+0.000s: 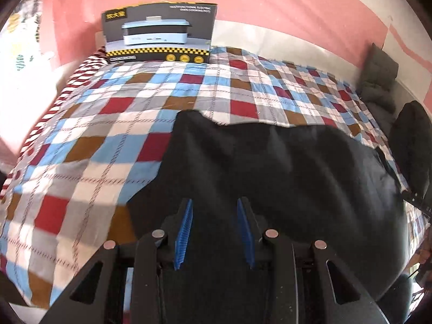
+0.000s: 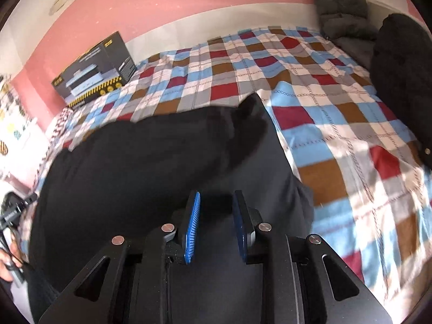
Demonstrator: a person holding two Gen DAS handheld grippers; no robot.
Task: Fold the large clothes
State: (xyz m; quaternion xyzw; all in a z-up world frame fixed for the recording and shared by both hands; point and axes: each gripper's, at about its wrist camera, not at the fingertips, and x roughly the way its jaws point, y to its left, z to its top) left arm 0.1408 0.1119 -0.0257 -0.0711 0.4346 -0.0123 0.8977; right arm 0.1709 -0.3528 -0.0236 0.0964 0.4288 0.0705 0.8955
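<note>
A checked bedspread (image 1: 108, 140) covers a bed set against a pink wall (image 1: 270, 2), with a cooker box (image 1: 159, 35) at its far edge and a grey cushion (image 2: 340, 2) in the far corner. A black garment (image 1: 270, 167) lies spread along the near edge. The left gripper (image 1: 214, 208) and right gripper (image 2: 216, 199) hang over it, jaws apart, gripping nothing.

I count one big black piece of clothing (image 1: 270, 178) on one bed with one checked cover (image 1: 108, 124). I see one cardboard box (image 1: 159, 33) with a cooker picture at the far end. There is one gray padded cushion (image 2: 340, 2) and one dark fuzzy thing (image 2: 402, 81). I have two grippers, left (image 1: 214, 210) and right (image 2: 216, 202), each with two blue pads.
</note>
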